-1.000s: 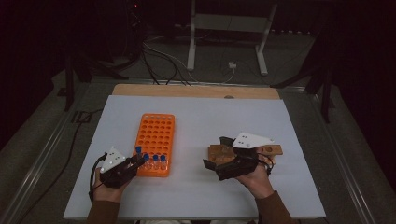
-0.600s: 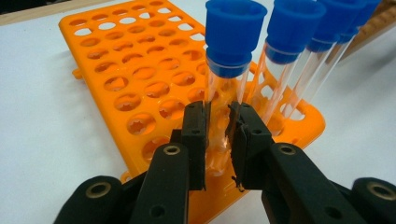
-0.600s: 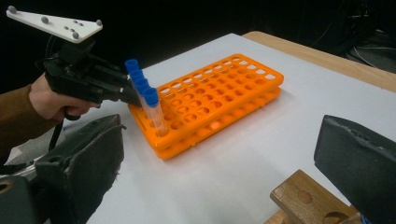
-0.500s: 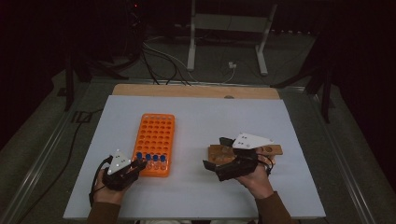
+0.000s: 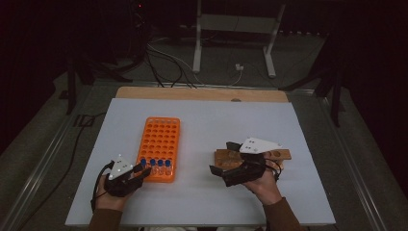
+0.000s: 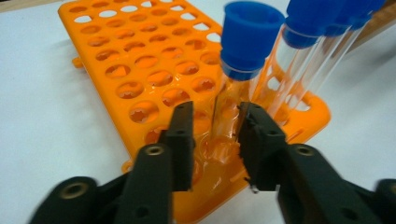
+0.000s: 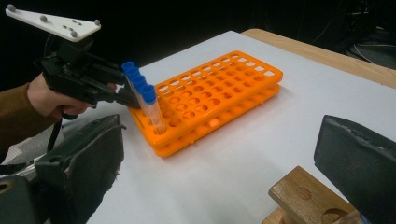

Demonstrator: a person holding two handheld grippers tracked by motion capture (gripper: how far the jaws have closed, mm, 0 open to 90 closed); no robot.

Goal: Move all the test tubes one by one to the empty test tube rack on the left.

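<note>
An orange tube rack lies left of centre on the white table. Several clear tubes with blue caps stand in its near row. My left gripper is at the rack's near left corner. Its jaws have just been opening and stand either side of the end tube, with a small gap at the pads, so the left gripper is open. My right gripper rests wide open on the left end of a wooden block, with nothing between its fingers.
The rack has many unfilled holes toward the far side. The wooden block has round holes in its top. A wooden strip runs along the table's far edge, with cables and a metal stand on the floor beyond it.
</note>
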